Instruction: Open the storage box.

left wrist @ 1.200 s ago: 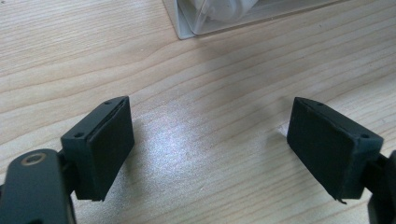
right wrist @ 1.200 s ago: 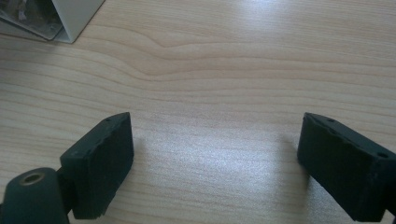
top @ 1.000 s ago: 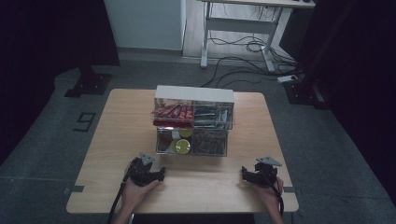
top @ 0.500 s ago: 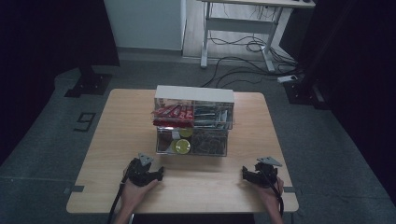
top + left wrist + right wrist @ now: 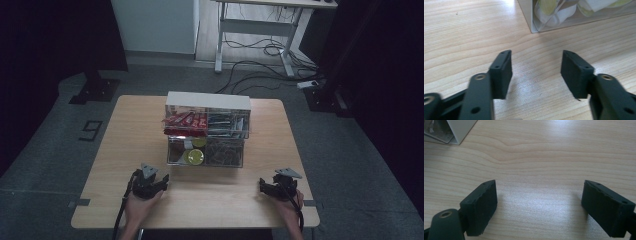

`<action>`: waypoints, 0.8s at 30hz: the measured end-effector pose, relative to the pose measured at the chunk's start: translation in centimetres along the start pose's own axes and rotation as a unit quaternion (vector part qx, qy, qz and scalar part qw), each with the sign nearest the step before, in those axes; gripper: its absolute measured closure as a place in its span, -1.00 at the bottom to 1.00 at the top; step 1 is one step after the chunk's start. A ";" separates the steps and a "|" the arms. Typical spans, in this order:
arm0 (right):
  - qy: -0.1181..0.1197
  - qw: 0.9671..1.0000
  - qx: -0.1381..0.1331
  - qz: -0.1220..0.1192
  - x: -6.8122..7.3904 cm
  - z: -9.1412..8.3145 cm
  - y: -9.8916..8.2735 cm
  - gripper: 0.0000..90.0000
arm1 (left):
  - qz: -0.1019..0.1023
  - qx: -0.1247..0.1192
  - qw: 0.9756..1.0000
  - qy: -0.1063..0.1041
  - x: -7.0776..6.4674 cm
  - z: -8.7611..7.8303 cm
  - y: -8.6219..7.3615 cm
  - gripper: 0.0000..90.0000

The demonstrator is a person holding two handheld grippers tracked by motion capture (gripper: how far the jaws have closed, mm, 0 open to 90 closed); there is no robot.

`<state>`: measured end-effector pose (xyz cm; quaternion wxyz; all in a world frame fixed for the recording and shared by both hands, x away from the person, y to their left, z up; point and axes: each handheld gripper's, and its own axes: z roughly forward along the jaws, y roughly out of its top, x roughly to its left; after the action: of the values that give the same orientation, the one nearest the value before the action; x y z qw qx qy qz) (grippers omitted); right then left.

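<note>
Left tool sat low on the wooden surface, near its front-left edge, held by the person's left hand. Vs. earlier frames: its jaws had just been closing, from full spread to approx. half gap, w/ nothing between them, only bare wood under them in the left gripper view. The hand itself sat a bit farther toward the clear organizer box than a sec. before; small shift.

Right tool rested at the front-right of the surface, in the right hand, same spot as before. Jaws stood wide, nothing between them, pads clear of everything.

Box was mid-surface, unchanged: red packets in the upper left tray, round yellow-green items lower left, dark stuff lower right (too dim to tell what). Box corner showed just ahead of the left tool, not touching; also at far top-left of the right gripper view, well apart from the jaws.
</note>
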<state>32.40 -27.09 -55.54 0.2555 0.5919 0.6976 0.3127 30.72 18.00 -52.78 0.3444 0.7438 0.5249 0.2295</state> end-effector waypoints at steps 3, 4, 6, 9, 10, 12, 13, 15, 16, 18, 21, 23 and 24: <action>0.000 1.000 0.000 0.000 0.0 0.0 0.0 -0.70 | -0.002 -0.006 1.000 0.001 0.1 -0.3 0.1 0.14; 0.000 1.000 0.000 0.000 0.0 0.0 0.0 -0.70 | -0.003 -0.008 1.000 0.001 0.1 -0.5 0.1 0.18; 0.000 1.000 0.000 0.000 0.0 0.0 0.0 -0.70 | -0.008 -0.014 1.000 -0.001 0.2 -0.9 0.2 0.29; 0.000 1.000 0.000 0.000 0.0 0.0 0.0 -0.70 | -0.010 -0.019 1.000 -0.004 0.4 -1.3 0.3 0.44; 0.001 1.000 0.000 0.000 0.0 0.0 0.0 -0.70 | -0.012 -0.022 1.000 -0.006 0.4 -1.5 0.3 0.47; 0.001 1.000 -0.001 -0.001 0.0 0.0 0.0 -0.69 | -0.014 -0.027 0.999 -0.013 0.5 -1.8 0.3 0.58; 0.001 1.000 -0.001 -0.001 0.0 0.0 0.0 -0.69 | -0.016 -0.030 0.999 -0.018 0.5 -1.9 0.4 0.63; 0.001 1.000 -0.001 0.000 0.0 0.0 0.0 -0.69 | -0.018 -0.035 0.999 -0.027 0.4 -2.2 0.5 0.77; 0.001 1.000 -0.001 -0.001 0.0 0.0 0.0 -0.69 | -0.017 -0.039 0.999 -0.030 0.4 -2.5 0.5 0.81; 0.001 1.000 -0.001 -0.001 0.0 0.0 0.0 -0.69 | -0.017 -0.045 0.998 -0.033 0.3 -2.8 0.6 0.89; 0.001 1.000 -0.001 -0.001 0.0 0.0 0.0 -0.69 | -0.017 -0.051 0.998 -0.040 0.1 -3.4 0.9 0.96; 0.001 1.000 -0.001 -0.001 0.0 0.0 0.0 -0.69 | -0.014 -0.054 0.998 -0.043 0.0 -3.8 1.1 1.00; 0.001 1.000 -0.001 -0.001 0.0 0.0 0.0 -0.69 | -0.013 -0.057 0.997 -0.044 0.0 -3.9 1.1 1.00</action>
<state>32.38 -27.07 -55.54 0.2557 0.5908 0.6980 0.3137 28.66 18.82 -49.34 0.4119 0.7254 0.5053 0.2211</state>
